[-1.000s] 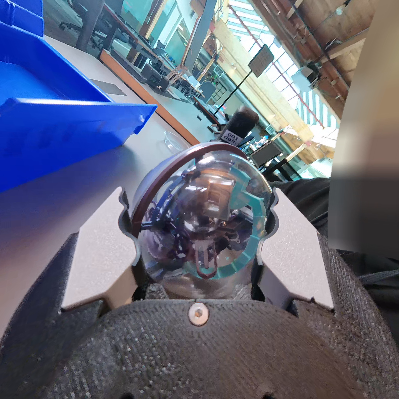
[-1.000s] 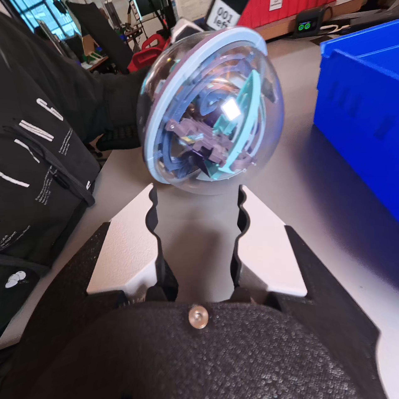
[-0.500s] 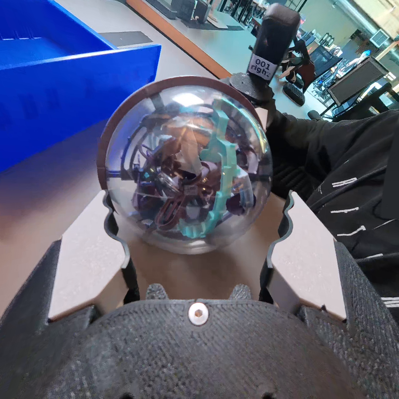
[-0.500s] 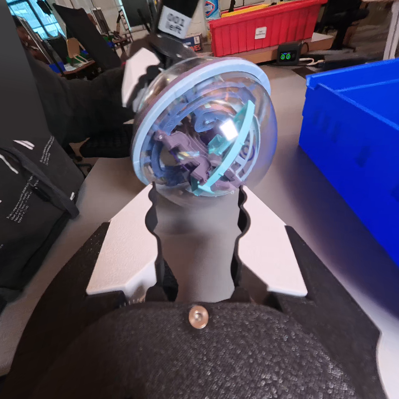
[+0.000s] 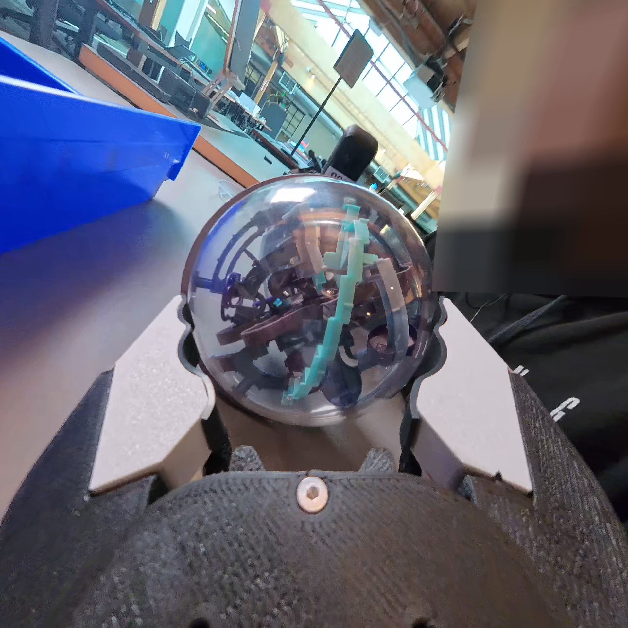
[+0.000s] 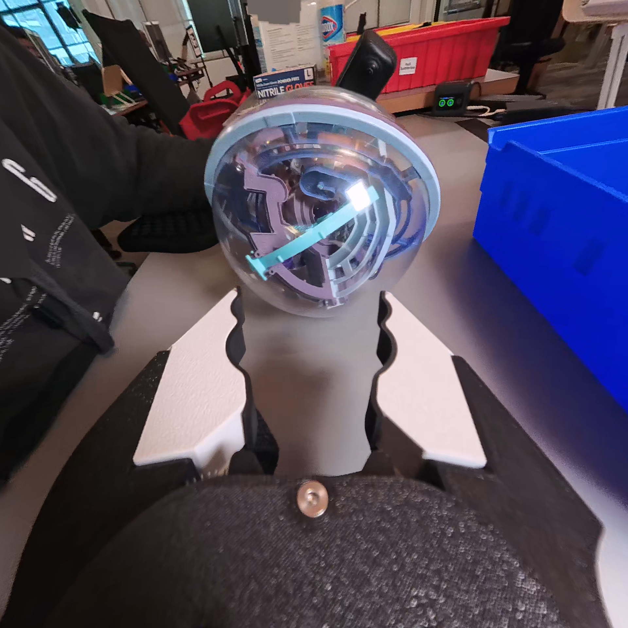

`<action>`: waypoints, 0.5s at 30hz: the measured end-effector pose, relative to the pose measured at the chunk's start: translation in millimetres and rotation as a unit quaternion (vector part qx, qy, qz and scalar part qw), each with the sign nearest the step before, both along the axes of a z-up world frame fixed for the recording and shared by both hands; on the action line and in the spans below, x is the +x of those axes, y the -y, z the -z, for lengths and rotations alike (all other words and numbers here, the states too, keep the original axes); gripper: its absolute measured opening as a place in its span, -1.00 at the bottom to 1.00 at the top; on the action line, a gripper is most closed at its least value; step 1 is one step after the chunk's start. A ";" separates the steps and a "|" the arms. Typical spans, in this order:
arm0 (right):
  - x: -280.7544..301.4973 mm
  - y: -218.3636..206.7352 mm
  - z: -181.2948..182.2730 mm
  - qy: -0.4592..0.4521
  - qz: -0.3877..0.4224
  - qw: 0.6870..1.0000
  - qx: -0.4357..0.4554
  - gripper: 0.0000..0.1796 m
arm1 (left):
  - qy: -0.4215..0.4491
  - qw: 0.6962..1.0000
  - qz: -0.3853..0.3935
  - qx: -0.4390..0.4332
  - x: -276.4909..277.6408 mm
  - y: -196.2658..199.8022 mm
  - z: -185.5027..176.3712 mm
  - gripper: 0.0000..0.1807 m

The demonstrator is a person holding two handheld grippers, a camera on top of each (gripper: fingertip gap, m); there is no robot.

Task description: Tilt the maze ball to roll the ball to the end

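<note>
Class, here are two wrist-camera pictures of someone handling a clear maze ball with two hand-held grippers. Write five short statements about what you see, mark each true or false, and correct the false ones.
1. The left hand-held gripper has the maze ball between its fingers. True.
2. The right hand-held gripper is clamped on the maze ball. False: its jaws are open and empty, with the ball just ahead of the fingertips.
3. A blue bin stands on the table beside the ball. True.
4. The bin in the background of the right wrist view is green. False: it is a red bin.
5. The maze ball's shell is opaque. False: it is clear, and a teal track shows inside.
</note>
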State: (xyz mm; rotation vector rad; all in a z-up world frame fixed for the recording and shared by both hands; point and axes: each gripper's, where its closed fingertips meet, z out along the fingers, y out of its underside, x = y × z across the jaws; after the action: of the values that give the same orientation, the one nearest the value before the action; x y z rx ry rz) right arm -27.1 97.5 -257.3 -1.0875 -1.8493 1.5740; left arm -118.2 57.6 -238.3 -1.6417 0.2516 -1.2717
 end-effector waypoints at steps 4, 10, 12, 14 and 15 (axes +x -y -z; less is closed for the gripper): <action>-10.1 2.9 6.9 0.001 0.013 1.000 0.012 -0.12 | 0.045 0.999 0.014 -0.024 -8.6 -5.0 1.7 0.44; -9.9 5.1 10.4 0.000 0.020 0.999 0.030 -0.13 | 0.047 0.995 -0.086 -0.006 -59.7 -6.9 -27.6 0.34; -13.0 3.5 10.6 0.001 0.026 0.999 0.031 -0.13 | 0.006 0.991 -0.130 0.020 -60.7 -1.8 -49.8 0.37; -16.6 1.4 9.4 0.004 0.036 0.999 0.023 -0.13 | -0.104 0.981 -0.154 0.049 -35.6 4.5 -64.0 0.45; -18.5 0.7 8.7 0.005 0.040 0.999 0.017 -0.13 | -0.173 0.969 -0.166 0.061 -18.4 6.0 -66.7 0.50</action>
State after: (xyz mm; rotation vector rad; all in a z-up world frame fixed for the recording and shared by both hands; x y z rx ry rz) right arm -45.6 96.8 -266.0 -1.1435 -1.8090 1.4890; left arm -136.6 51.6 -171.5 -1.7079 0.2489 -0.7034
